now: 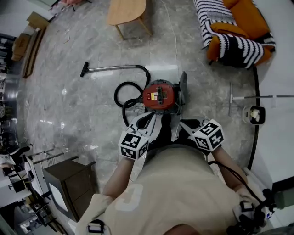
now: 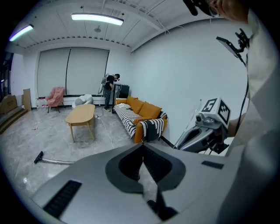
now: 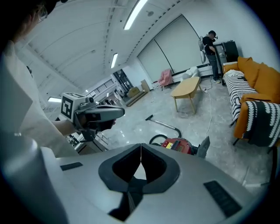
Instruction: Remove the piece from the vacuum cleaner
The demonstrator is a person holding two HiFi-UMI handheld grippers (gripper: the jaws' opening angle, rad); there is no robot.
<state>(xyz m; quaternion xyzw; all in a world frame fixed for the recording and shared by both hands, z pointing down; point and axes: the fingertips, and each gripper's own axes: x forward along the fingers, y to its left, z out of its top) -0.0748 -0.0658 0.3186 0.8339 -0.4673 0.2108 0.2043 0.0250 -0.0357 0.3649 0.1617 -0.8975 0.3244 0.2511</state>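
Observation:
A red vacuum cleaner [image 1: 159, 95] stands on the marble floor just ahead of me. Its black hose [image 1: 125, 90] loops left to a metal wand with a floor nozzle [image 1: 84, 69]. A dark grey piece [image 1: 183, 85] sticks up at its right side. My left gripper [image 1: 149, 119] hangs just short of the cleaner, jaws shut and empty. My right gripper [image 1: 178, 125] hangs beside it, likewise shut with nothing held. The right gripper view shows the cleaner [image 3: 177, 145] and grey piece [image 3: 204, 147] beyond the shut tips [image 3: 141, 145]. In the left gripper view the tips [image 2: 142, 145] meet over bare floor.
A wooden table [image 1: 127, 11] stands farther ahead. An orange sofa with a striped blanket [image 1: 234, 32] is at the upper right. A dark cabinet [image 1: 69, 183] stands at my left. A white pole tool [image 1: 255, 97] lies at the right. A person [image 2: 109, 89] stands far off.

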